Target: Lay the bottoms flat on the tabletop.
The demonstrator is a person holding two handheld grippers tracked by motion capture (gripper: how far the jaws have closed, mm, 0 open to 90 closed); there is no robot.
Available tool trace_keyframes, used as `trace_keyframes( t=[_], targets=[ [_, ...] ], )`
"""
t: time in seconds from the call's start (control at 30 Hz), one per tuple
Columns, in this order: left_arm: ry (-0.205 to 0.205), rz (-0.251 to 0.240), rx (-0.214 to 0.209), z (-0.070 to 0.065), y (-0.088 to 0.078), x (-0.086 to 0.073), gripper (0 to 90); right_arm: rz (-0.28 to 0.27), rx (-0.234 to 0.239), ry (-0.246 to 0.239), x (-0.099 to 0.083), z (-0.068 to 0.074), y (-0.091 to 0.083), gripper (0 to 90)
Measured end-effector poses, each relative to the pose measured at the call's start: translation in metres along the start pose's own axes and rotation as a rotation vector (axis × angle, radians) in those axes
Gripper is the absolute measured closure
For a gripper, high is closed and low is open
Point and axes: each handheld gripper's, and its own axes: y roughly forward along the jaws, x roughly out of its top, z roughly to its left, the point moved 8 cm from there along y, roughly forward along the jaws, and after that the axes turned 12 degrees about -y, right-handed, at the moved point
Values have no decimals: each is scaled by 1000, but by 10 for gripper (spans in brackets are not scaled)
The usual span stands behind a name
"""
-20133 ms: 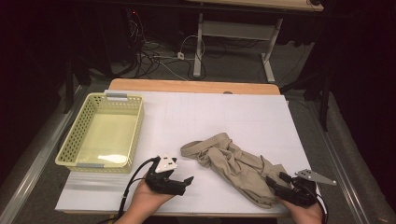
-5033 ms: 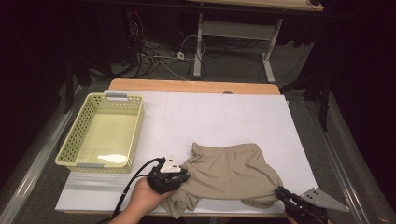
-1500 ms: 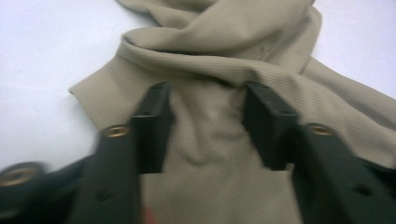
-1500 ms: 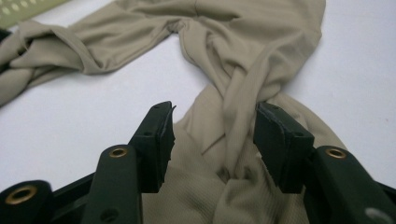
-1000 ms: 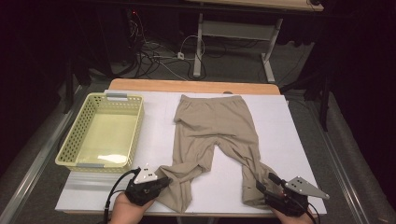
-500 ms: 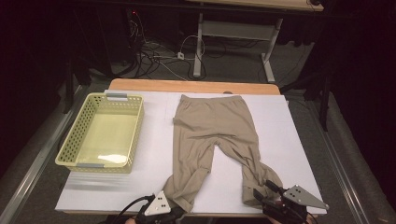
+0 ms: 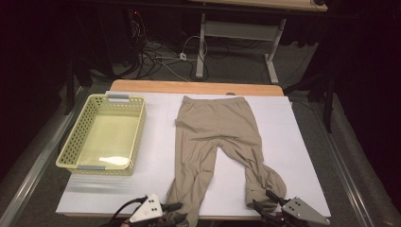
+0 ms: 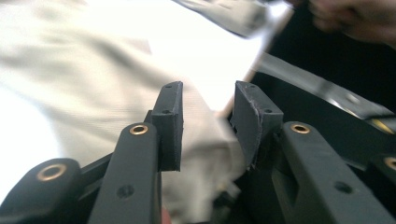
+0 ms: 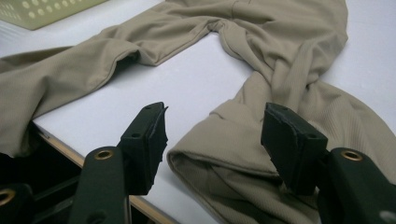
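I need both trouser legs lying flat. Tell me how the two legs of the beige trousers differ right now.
The left leg lies long and fairly straight, its end reaching the near table edge beside the left tool. The right leg is twisted and bunched, its cuff folded short of that edge in front of the right tool. Both are the same beige knit and join at one flat waistband.

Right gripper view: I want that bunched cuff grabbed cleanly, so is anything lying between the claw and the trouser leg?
Nothing visible does. The right claw stands open just short of the rolled cuff of the beige trousers, with bare white table beside the cuff.
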Motion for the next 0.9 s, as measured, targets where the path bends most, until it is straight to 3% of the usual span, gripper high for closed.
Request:
trace_keyframes(
  t=[0.07,0.1,0.17,0.2,0.23,0.33,0.37,0.4,0.43,0.47,0.5,0.63,0.77,0.9],
  targets=[
    [-27,-10,79,24,-1,-1,614,7,0,2,-2,0,-1,414],
    [-59,-7,105,36,0,-2,613,8,-2,1,-3,-1,-2,414],
    [-160,17,134,56,6,-3,614,8,-5,8,-4,-3,-3,414],
    [-206,30,127,62,9,-2,614,8,-8,10,-5,-4,-3,414],
    [-213,41,132,66,14,-1,614,8,-9,12,-6,-5,-3,414],
    [-172,102,137,66,28,-2,617,13,-9,21,-8,-5,-3,414],
    [-140,105,161,64,31,-4,633,15,-8,17,-8,-5,-2,414],
    [-127,114,176,63,31,-4,721,18,-7,15,-8,-5,-1,414],
    [-124,128,178,62,31,-4,748,19,-7,13,-8,-5,-1,414],
    [-117,141,165,59,31,-5,828,20,-6,15,-8,-4,-1,414],
    [-98,145,159,55,31,-6,842,20,-6,15,-8,-4,0,415],
    [-39,170,116,36,29,-10,844,19,-6,8,-7,-2,-1,414],
    [-7,187,71,15,24,-17,843,8,-10,4,-6,-1,-6,414],
    [39,231,-17,-11,23,-25,842,5,-12,16,-7,-4,-7,414]
  ],
)
